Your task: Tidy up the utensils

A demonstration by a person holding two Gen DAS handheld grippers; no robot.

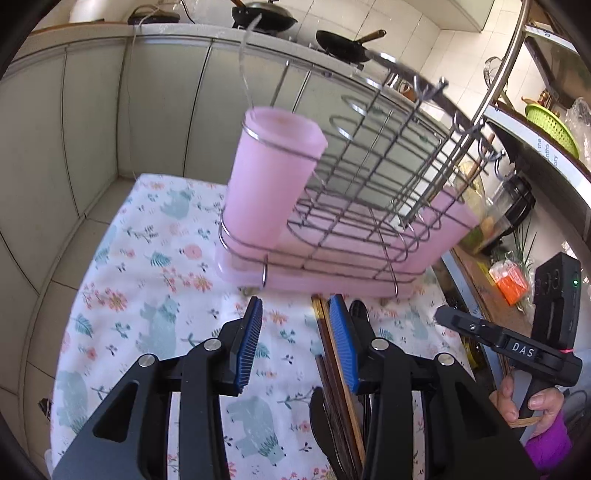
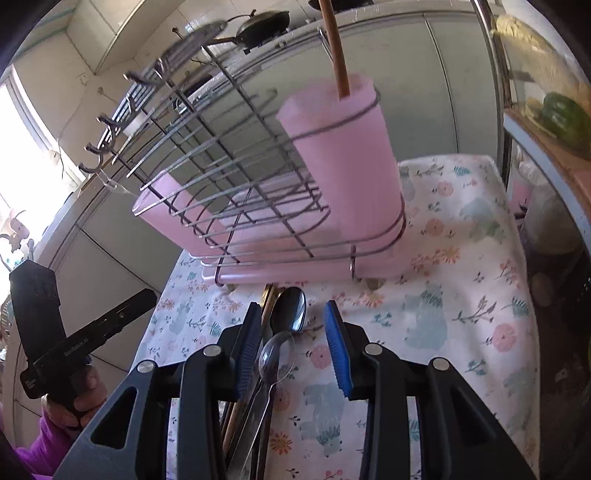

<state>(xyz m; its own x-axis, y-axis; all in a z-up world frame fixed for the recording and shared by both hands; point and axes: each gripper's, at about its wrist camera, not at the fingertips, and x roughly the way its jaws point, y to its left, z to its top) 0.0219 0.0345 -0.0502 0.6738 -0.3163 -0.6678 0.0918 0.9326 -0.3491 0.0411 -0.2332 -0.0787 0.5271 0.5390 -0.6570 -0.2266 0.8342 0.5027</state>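
A wire dish rack (image 1: 373, 173) on a pink tray stands on the flowered tablecloth (image 1: 147, 280). At its near end it holds a tall pink cup (image 1: 269, 173). In the right wrist view a brown chopstick (image 2: 334, 48) stands in that pink cup (image 2: 347, 162). Brown chopsticks (image 1: 327, 354) lie on the cloth in front of the rack, beside the right pad of my open left gripper (image 1: 295, 301). My right gripper (image 2: 292, 305) is open above a metal spoon (image 2: 290, 308), a clear plastic spoon (image 2: 275, 354) and more chopsticks (image 2: 267, 299), none gripped. Each view shows the other gripper (image 1: 443, 315) (image 2: 147, 295) held in a hand.
Grey cupboard fronts close off the far side, with black woks (image 1: 264, 16) on the counter above. A metal shelf to the right carries a green basket (image 1: 550, 125) and a blender jar (image 1: 513, 206). The cloth's edge drops to a tiled floor (image 1: 55, 221) on the left.
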